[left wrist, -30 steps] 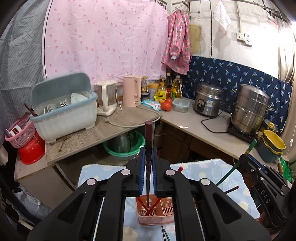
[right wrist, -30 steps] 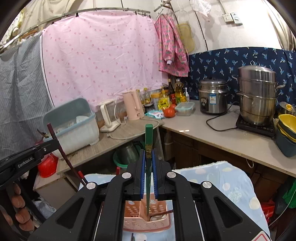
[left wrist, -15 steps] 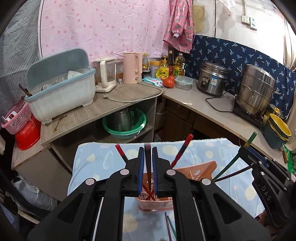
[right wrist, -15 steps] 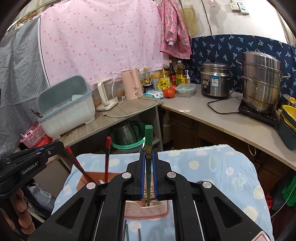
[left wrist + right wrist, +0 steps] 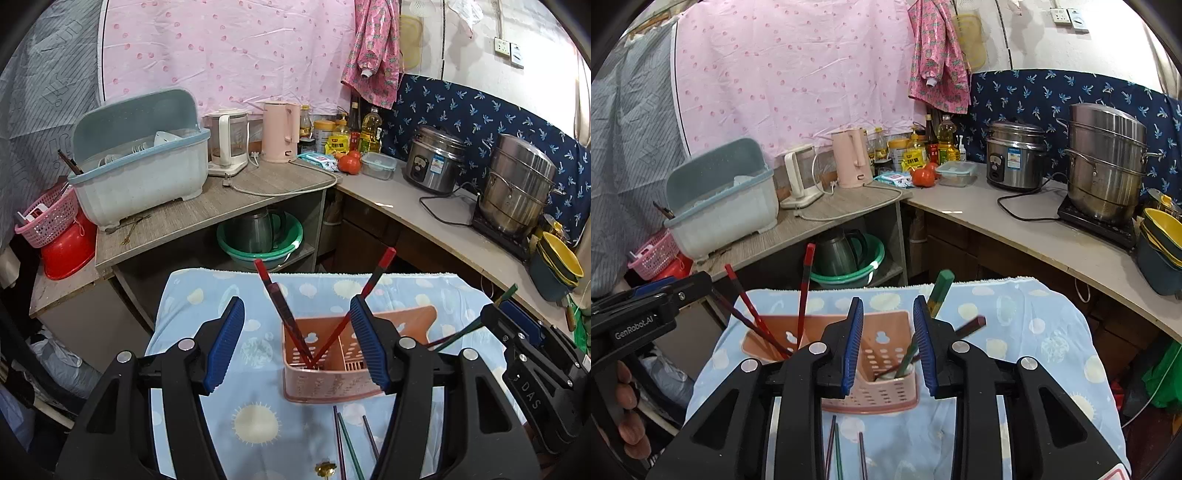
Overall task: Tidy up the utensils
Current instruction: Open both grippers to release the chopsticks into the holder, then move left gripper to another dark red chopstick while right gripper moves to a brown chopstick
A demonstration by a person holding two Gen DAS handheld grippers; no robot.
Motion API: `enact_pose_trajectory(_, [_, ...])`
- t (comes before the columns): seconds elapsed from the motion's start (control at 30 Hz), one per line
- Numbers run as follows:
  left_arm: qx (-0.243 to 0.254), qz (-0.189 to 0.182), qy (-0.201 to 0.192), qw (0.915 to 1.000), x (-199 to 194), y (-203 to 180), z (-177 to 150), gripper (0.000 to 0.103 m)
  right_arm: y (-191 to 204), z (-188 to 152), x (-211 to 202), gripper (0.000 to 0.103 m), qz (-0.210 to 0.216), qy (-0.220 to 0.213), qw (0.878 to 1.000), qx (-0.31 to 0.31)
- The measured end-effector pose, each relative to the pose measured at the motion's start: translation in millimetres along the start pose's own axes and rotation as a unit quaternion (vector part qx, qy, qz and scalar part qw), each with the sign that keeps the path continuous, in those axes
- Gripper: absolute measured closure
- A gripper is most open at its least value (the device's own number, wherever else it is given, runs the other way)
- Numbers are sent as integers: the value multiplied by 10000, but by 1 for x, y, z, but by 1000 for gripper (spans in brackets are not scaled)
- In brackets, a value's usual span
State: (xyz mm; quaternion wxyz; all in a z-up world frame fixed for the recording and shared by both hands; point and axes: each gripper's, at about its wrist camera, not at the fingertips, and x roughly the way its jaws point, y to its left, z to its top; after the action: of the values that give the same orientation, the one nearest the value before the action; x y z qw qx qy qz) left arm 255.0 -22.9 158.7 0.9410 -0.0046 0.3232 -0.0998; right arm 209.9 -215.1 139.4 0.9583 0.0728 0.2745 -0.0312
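A: Utensil caddy, pink plastic, perforated, stands on the tabletop, on the blue patterned cloth. It has two compartments.

B: Contents?

A: In the left wrist view, two red chopsticks stand crossed in the near-left compartment, tips down, heads splayed apart. In the right wrist view, a green chopstick and a dark one lean in the right compartment.

B: State of the left tool?

A: Its jaws have just been opening and now stand wide apart. The red pair rises between them, touching neither pad. Nothing is gripped.

B: And the right tool?

A: Its jaws have also just been opening, and stand parted by a narrower gap. The green chopstick leans past the right pad; I cannot tell whether it touches it. It is not clamped.

B: Anything loose?

A: Several chopsticks lie flat on the cloth just before the caddy. A person's fingers grip the left tool's handle at the frame edge. Behind the tabletop, a worktop carries a dish rack, kettles and a steel steamer pot.
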Motion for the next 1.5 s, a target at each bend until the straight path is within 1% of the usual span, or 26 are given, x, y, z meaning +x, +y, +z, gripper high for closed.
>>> enact_pose_trajectory(0.3, [31,-51,31,10000,-23,0,-23,46,-6,-28,-31,75,145,94,9998,108])
enact_pose_trajectory(0.43, [24,-88,114,9999,-33,-2,-42,46,-6,-43,-47,75,196,177,9996,116])
enact_pose_trajectory(0.57, [57,-131,264,9995,-39,-6,-67,46,-5,-66,-60,75,276,346,9990,106])
enact_pose_trajectory(0.83, [94,-258,741,9969,-42,-13,-128,46,-6,-127,-75,75,319,855,9958,91])
enact_pose_trajectory(1.03, [195,-260,1040,9940,-40,-19,-173,46,-8,-172,-75,75,318,1319,9907,103])
enact_pose_trajectory(1.27, [211,-209,1436,9892,-34,-21,-222,47,1,-225,-70,75,322,1821,9827,-115])
enact_pose_trajectory(1.37, [183,-195,1569,9872,-31,-19,-240,47,2,-245,-67,75,327,1993,9793,-127])
enact_pose_trajectory(1.5, [99,-180,1724,9848,-28,-14,-259,47,3,-259,-62,77,345,2122,9766,-104])
